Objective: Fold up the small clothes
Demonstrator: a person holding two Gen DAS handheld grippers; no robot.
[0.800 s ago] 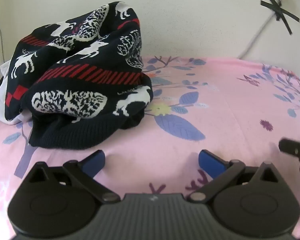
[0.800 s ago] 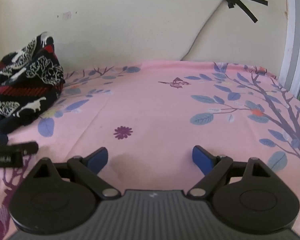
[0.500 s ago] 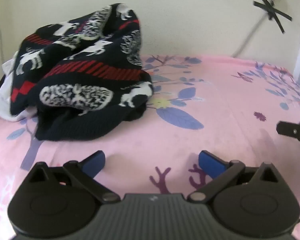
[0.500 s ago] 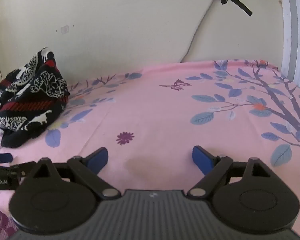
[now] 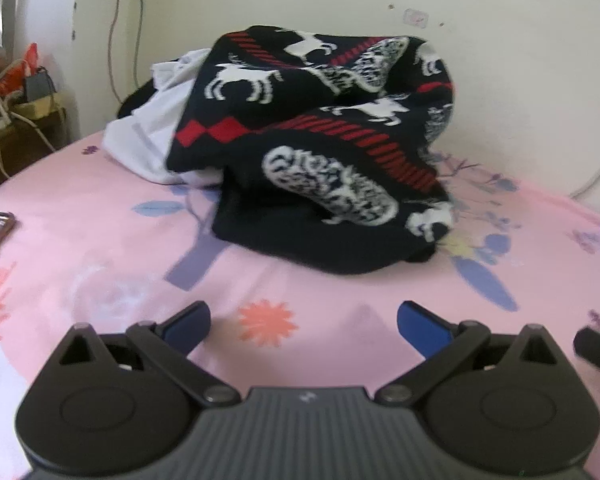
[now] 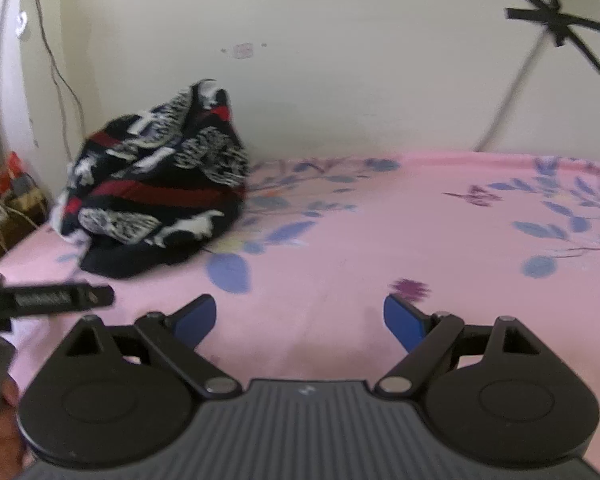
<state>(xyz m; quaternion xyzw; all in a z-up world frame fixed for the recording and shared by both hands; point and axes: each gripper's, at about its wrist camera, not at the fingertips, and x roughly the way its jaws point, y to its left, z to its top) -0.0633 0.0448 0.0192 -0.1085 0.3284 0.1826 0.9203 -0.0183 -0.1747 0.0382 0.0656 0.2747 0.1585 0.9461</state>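
On pink sheet (image 5: 100,248), crumpled sweater (image 5: 324,168) untouched; L claw (image 5: 303,320) & R claw (image 6: 300,316) spread.

Left hand-held gripper (image 5: 303,322) and right hand-held gripper (image 6: 299,317) both gape, empty.

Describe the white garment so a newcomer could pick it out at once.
Start at the pink floral bedsheet and look to its far side by the cream wall, where the clothes are heaped. The white garment lies crumpled at the heap's left, partly under the navy reindeer-pattern sweater. It is the only plain, unpatterned piece there.
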